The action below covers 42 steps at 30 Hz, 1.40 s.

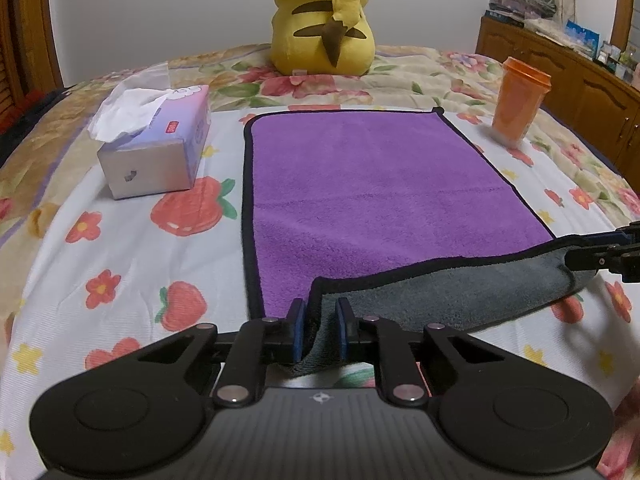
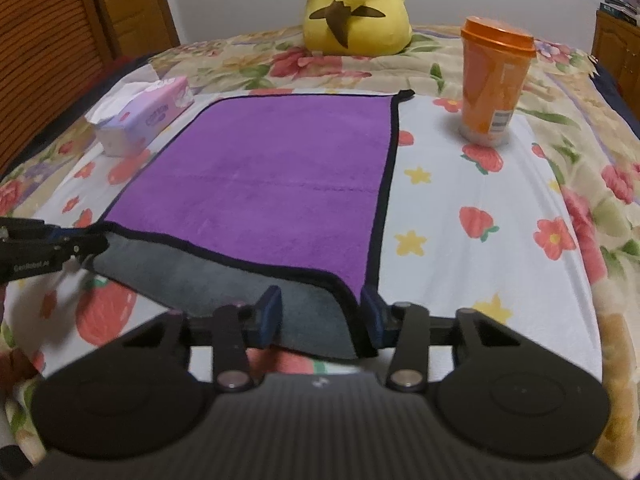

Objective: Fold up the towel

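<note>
1. Nearest us, the left gripper [image 1: 320, 330] has its blue-padded jaws narrowed around the near left corner of the towel [image 1: 360, 184], grey plush bunched between them; whether the pads actually pinch it we cannot tell.
2. The right gripper [image 2: 320, 316] straddles the near right corner with a wider gap, its pads apart from the fabric.
3. The lifted near edge shows a grey fleecy underside with black piping.
4. Beyond, the purple pile lies flat on the strawberry-print sheet [image 2: 460, 240].
5. A cardboard tissue box [image 1: 156, 148] sits left; a cylindrical orange lidded cup [image 2: 494, 80] right.
6. Farthest, a yellow plush toy [image 1: 324, 20] sits on the floral quilt.
</note>
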Available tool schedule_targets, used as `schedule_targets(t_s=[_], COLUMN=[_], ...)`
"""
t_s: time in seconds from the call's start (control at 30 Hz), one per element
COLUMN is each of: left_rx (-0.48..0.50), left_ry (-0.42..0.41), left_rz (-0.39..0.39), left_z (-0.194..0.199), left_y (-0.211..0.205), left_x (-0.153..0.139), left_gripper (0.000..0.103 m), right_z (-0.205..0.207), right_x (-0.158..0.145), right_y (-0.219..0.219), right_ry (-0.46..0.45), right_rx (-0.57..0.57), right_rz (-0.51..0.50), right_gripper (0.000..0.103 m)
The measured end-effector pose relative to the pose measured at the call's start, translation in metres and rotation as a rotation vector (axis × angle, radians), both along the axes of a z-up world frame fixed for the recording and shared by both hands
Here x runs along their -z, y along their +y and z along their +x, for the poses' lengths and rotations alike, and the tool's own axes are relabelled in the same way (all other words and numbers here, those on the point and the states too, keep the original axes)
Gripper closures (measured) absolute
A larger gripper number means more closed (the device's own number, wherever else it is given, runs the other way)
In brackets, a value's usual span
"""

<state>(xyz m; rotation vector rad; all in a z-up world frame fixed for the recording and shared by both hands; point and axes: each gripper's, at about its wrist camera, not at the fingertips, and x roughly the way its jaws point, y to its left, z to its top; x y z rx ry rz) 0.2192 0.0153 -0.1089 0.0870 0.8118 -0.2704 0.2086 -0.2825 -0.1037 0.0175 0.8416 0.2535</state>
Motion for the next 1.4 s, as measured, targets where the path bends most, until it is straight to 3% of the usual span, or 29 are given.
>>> schedule_targets(t_s=[0.13, 0.2, 0.23, 0.27, 0.9, 1.4], left_rx=[0.002, -0.001, -0.002, -0.002, 0.010, 0.013], left_ry=[0.004, 0.003, 0.003, 0.002, -0.097, -0.155], left_rz=[-0.001, -0.003, -0.006, -0.012, -0.055, -0.094], left_z=[0.000, 0.000, 0.000, 0.000, -0.008, -0.006], left_y=[0.000, 0.001, 0.001, 0.002, 0.004, 0.006], left_x=[0.001, 0.001, 0.001, 0.000, -0.029, -0.049], left_gripper=[0.088, 0.093, 0.094, 0.094, 0.096, 0.097], right_z=[0.000, 0.000, 0.001, 0.001, -0.001, -0.003], right_x=[0.001, 0.002, 0.002, 0.003, -0.007, -0.032], right_y=[0.000, 0.000, -0.001, -0.001, -0.003, -0.008], right_ry=[0.006, 0.009, 0.011, 0.011, -0.074, -0.253], right_rx=[-0.007, -0.009, -0.009, -0.011, -0.011, 0.005], right_rz=[-0.019, -0.026, -0.028, -0.031, 0.000, 0.037], right_gripper=[0.082, 0.085, 0.094, 0.097, 0.099, 0.099])
